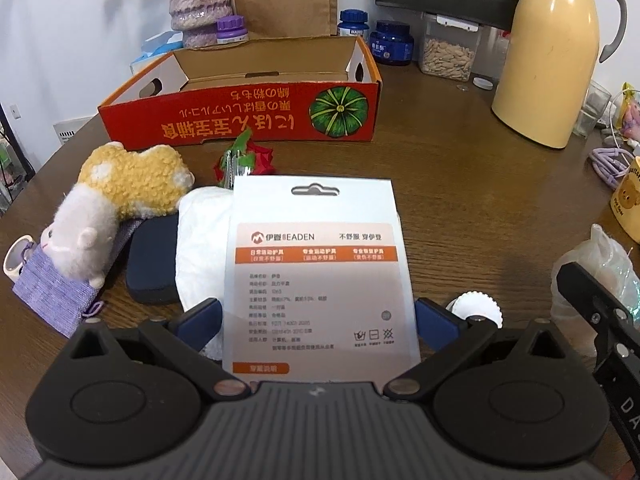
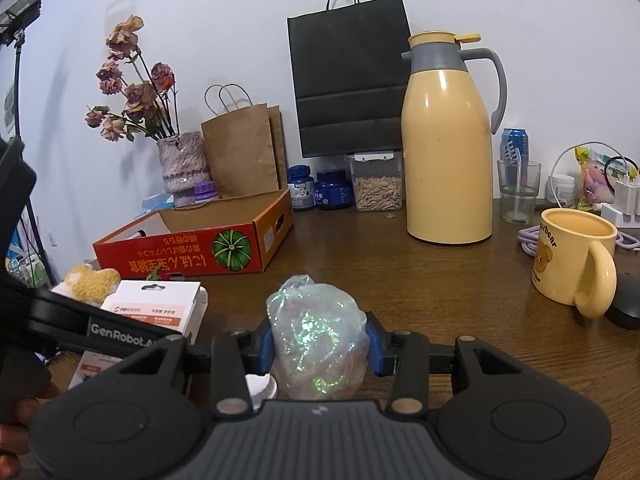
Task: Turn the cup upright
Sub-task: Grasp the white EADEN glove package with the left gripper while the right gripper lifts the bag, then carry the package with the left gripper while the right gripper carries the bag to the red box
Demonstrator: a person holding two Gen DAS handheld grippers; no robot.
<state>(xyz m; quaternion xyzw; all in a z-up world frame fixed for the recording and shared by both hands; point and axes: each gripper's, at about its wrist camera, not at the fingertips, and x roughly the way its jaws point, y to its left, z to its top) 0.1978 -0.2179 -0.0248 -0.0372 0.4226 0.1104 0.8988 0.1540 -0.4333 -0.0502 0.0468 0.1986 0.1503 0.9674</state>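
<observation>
Right gripper (image 2: 320,346) of mine is clamped on a crinkled plastic bundle (image 2: 316,336); the yellow cup (image 2: 576,258) stands upright toward the desk's (image 2: 440,280) right edge, well apart from it.

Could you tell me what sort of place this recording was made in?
Most likely a lived-in home or small office: a cluttered wooden table against a plain wall, with a yellow thermos jug, a bear mug, dried flowers in a vase and paper shopping bags.
</observation>
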